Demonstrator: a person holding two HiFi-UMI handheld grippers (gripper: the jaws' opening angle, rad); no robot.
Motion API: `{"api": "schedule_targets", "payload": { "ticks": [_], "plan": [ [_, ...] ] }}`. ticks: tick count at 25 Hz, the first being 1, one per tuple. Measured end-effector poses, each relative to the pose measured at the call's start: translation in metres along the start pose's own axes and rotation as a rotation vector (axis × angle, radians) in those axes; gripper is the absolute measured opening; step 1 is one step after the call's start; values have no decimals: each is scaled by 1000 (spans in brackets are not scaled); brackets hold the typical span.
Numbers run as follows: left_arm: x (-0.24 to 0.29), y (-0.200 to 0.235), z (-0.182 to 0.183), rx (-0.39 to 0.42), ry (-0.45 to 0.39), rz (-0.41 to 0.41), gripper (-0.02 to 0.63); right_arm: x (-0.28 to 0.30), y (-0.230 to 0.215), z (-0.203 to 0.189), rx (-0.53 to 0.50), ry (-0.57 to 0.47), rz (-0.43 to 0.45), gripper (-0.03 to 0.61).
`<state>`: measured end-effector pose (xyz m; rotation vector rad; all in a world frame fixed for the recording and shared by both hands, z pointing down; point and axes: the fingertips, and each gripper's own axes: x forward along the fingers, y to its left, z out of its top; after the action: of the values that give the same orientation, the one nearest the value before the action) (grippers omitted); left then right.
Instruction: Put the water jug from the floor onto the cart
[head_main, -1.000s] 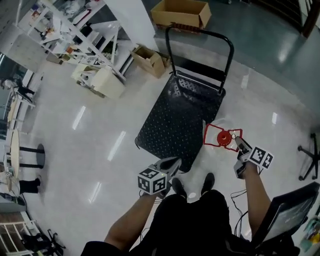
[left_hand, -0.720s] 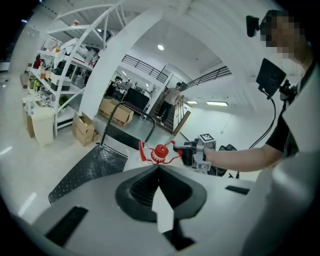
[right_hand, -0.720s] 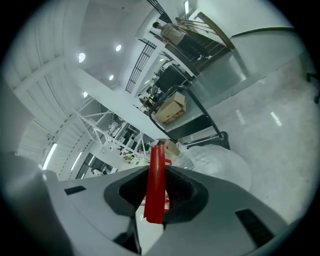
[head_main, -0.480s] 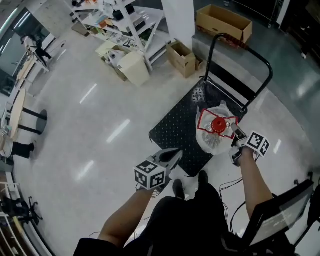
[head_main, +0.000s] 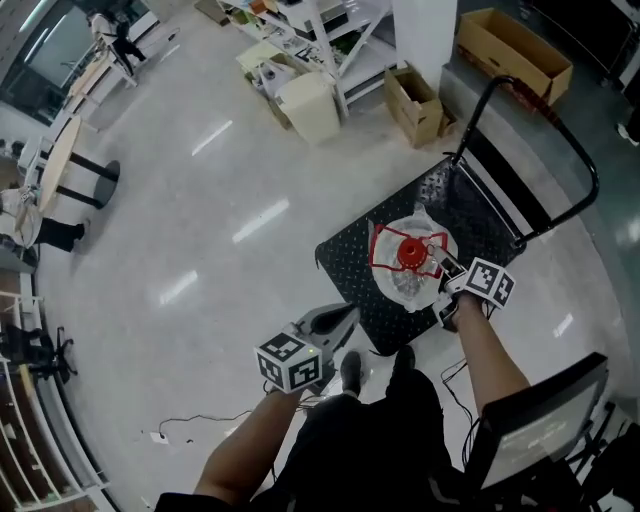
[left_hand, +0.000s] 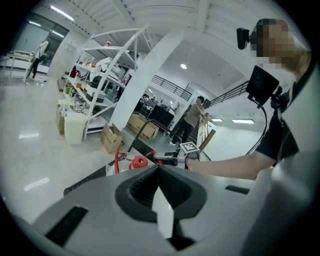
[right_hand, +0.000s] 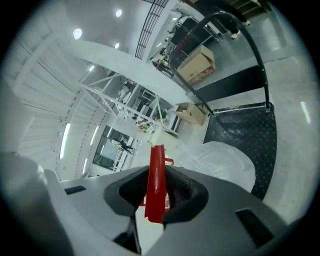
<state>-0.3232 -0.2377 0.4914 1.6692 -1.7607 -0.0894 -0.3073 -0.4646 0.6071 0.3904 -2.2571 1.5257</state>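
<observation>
The clear water jug (head_main: 410, 262) has a red cap and a red carry handle, and it is over the near part of the black studded cart deck (head_main: 480, 225). My right gripper (head_main: 437, 272) is shut on that red handle (right_hand: 156, 182), with the jug's body (right_hand: 220, 160) bulging just beyond the jaws. I cannot tell whether the jug rests on the deck or hangs just above it. My left gripper (head_main: 335, 318) is shut and holds nothing, and it hovers over the floor off the cart's near corner. In the left gripper view its tips (left_hand: 159, 169) point toward the jug's red cap (left_hand: 138, 161).
The cart's black push bar (head_main: 560, 130) rises at its far end. Cardboard boxes (head_main: 420, 100) (head_main: 510, 45), a white bin (head_main: 308, 105) and white shelving (head_main: 320, 30) stand beyond the cart. A screen (head_main: 530, 430) is at lower right and a cable (head_main: 200, 425) lies on the floor. A person (left_hand: 192, 117) stands far off.
My right gripper has carried the jug by its handle from the floor beside the cart to over the deck. The left gripper drifted along and the head view swung round.
</observation>
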Motion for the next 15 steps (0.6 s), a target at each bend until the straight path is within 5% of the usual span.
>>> {"api": "schedule_targets", "payload": {
  "ticks": [15],
  "plan": [
    [-1,21,8,-63,-13,114,2,48,-36,14,-50,96,17,87]
  ]
}}
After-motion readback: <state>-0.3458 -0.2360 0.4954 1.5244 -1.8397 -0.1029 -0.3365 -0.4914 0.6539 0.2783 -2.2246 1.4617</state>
